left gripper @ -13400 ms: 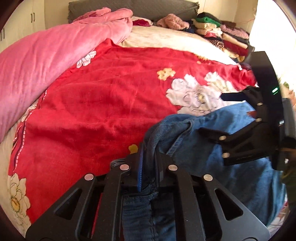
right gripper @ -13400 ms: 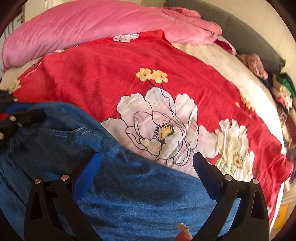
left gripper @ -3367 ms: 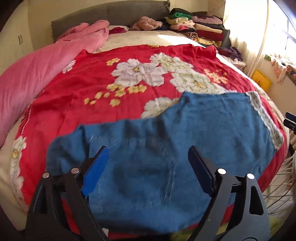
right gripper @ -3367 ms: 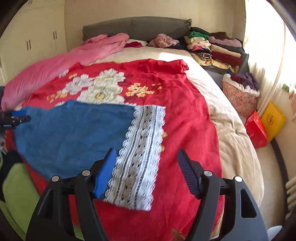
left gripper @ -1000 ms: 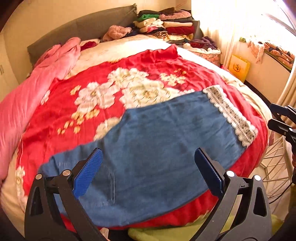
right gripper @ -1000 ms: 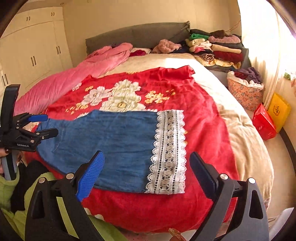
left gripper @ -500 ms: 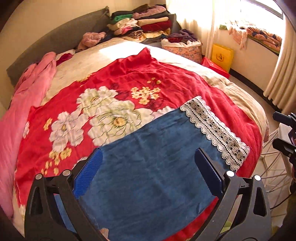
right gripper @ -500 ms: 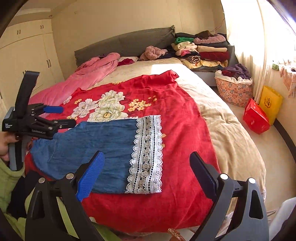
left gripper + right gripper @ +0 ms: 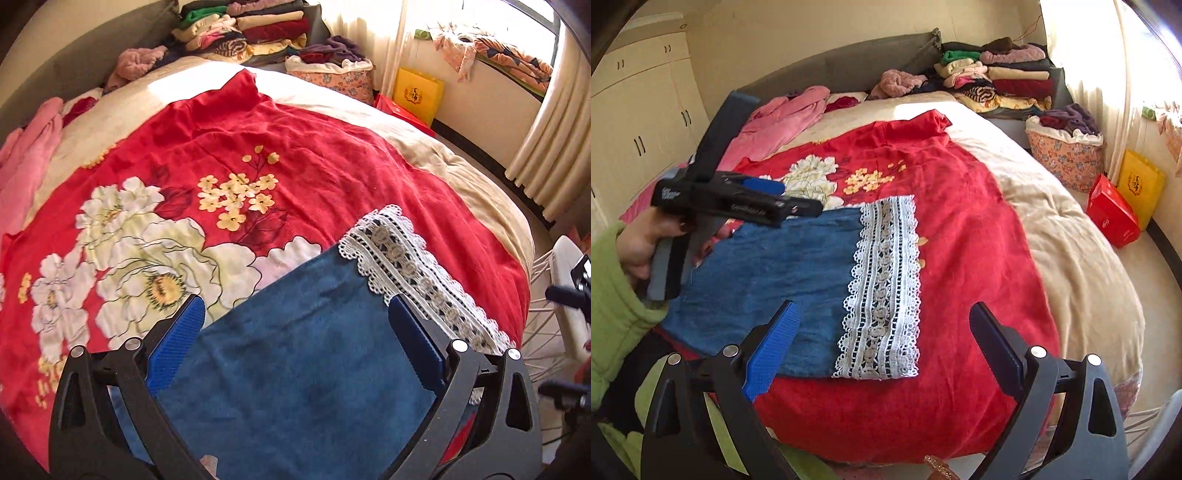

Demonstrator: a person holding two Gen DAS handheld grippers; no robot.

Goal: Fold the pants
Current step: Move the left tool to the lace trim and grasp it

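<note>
The pants (image 9: 783,273) lie flat across the near edge of the bed (image 9: 1071,240) on the red flowered blanket (image 9: 960,206), legs stacked one on the other with the white lace cuffs (image 9: 882,291) towards my right, laid out so, I judge, that a cross fold can follow. My left gripper (image 9: 295,343) hovers over the denim and my right gripper (image 9: 882,350) hangs off the cuff end, both with jaws spread wide and empty. Beyond the bed a flowered basket (image 9: 1067,155) holds loose dark clothes, and folded clothes (image 9: 997,74) are stacked by the headboard.
</note>
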